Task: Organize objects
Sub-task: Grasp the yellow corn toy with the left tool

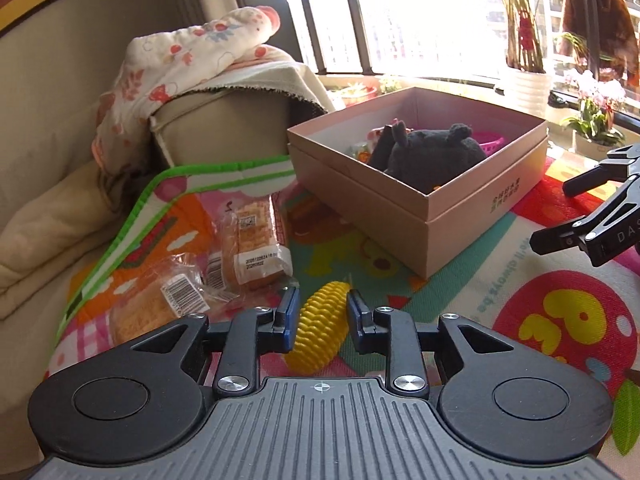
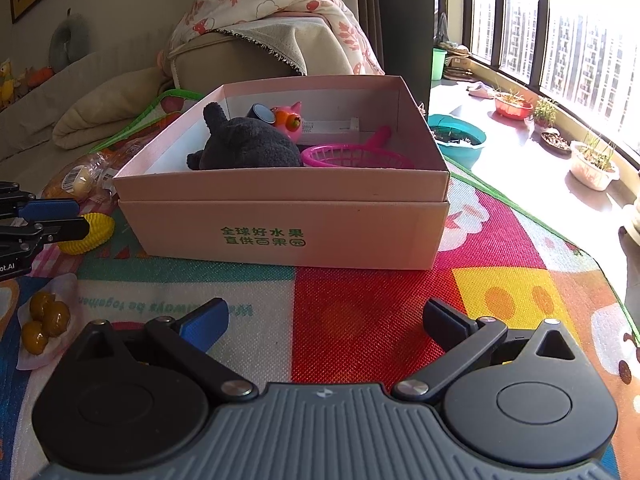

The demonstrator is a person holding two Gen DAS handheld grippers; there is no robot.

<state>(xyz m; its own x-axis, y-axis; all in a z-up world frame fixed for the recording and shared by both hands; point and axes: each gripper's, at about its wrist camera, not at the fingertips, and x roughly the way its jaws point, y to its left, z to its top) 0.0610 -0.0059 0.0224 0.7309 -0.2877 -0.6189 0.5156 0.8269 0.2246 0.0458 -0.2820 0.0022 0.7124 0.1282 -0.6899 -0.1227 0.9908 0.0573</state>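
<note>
**Left wrist view: toy corn lies between the fingers**

Left wrist view shows the bumpy yellow plastic toy corn (image 1: 318,326) lying on the bright cartoon play mat (image 1: 460,288). It sits between the two fingers of the left gripper (image 1: 323,298), which stand a little apart on either side of it and do not squeeze it.

Just beside the corn are clear bags of bread (image 1: 256,240). Behind it stands the open pink cardboard box (image 1: 460,216) with green writing on its side. Inside the box are a dark grey fluffy toy animal (image 1: 432,156), a pink toy cat face (image 2: 288,116) and a pink plastic basket (image 2: 352,156).

The right gripper (image 2: 326,310) hangs over the mat in front of the box, its fingers wide apart with nothing in them. Near it lies a clear pack of round brown fruits (image 2: 44,320). A flowery blanket (image 1: 180,52) lies on the beige sofa behind.
</note>
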